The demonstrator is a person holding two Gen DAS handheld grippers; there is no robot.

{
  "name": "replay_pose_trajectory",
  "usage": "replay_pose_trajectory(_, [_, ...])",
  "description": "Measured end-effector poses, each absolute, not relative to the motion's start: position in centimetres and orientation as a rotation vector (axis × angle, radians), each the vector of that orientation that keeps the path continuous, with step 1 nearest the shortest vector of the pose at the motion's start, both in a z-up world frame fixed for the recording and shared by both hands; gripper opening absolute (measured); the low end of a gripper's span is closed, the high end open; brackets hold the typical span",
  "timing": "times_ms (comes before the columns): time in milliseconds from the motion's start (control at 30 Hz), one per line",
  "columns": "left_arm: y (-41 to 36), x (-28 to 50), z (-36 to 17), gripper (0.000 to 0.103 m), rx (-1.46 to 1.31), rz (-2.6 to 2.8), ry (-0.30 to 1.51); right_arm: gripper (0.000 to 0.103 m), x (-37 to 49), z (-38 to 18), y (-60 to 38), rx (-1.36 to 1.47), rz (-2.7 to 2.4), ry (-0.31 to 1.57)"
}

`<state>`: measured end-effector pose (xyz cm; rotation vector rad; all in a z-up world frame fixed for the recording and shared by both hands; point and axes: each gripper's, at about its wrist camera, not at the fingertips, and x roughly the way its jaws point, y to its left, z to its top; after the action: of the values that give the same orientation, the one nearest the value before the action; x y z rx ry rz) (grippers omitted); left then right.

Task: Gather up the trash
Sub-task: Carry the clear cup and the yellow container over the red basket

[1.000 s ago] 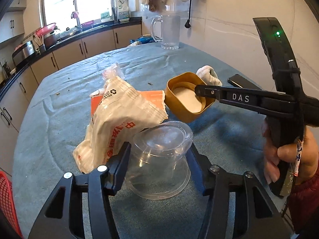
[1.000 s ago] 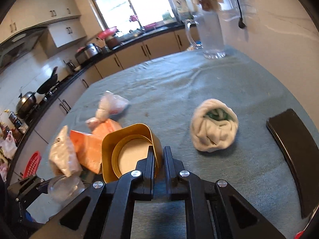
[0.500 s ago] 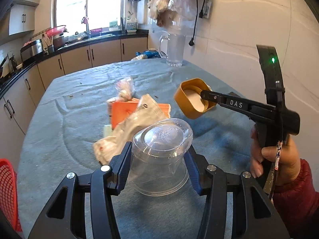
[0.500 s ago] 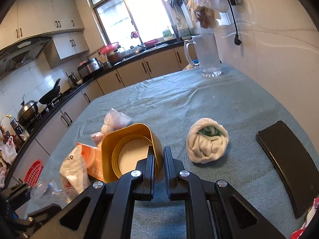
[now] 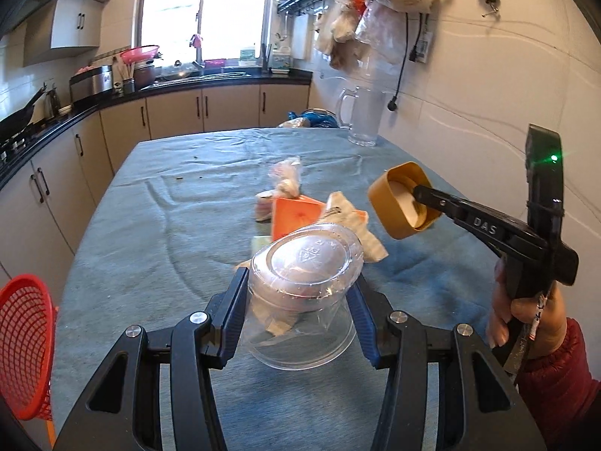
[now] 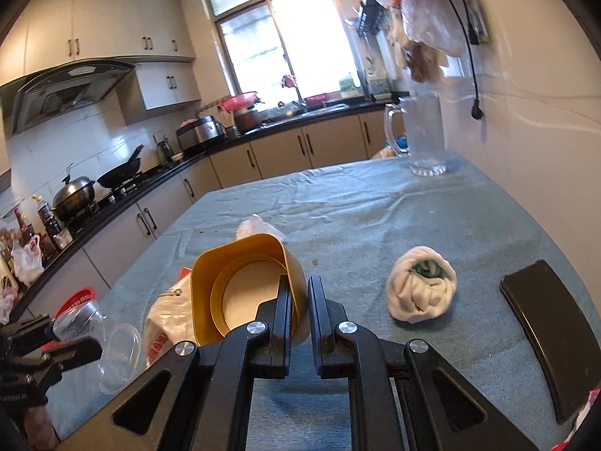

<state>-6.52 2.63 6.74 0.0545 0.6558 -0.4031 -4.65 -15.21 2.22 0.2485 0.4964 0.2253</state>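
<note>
Left wrist view: you are squeezing the clear plastic cup (image 5: 300,293) upside down between the wide-spread fingers of your left hand-held gripper (image 5: 298,300), above the worktop (image 5: 150,225); crumpled wrapping seems to be showing through it. Your right hand-held gripper (image 6: 299,300) is pinching the yellow tub (image 6: 244,289) by its wall, nearly closed, with what looks like a pale disc inside.
</note>
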Motion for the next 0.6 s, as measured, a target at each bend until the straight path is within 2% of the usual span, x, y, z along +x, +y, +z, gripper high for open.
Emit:
replay_pose_trajectory(333, [4.8,-6.8,6.7,0.05,0.031,-0.346,0.647,0.009,-5.7,2.9,-14.6,0.225,0.289,0.438])
replay_pose_trajectory(600, [6.2,-7.2,6.2,0.05,0.025,-0.315,0.656,0.009,-6.8,2.6,-13.8,0.325,0.323,0.497])
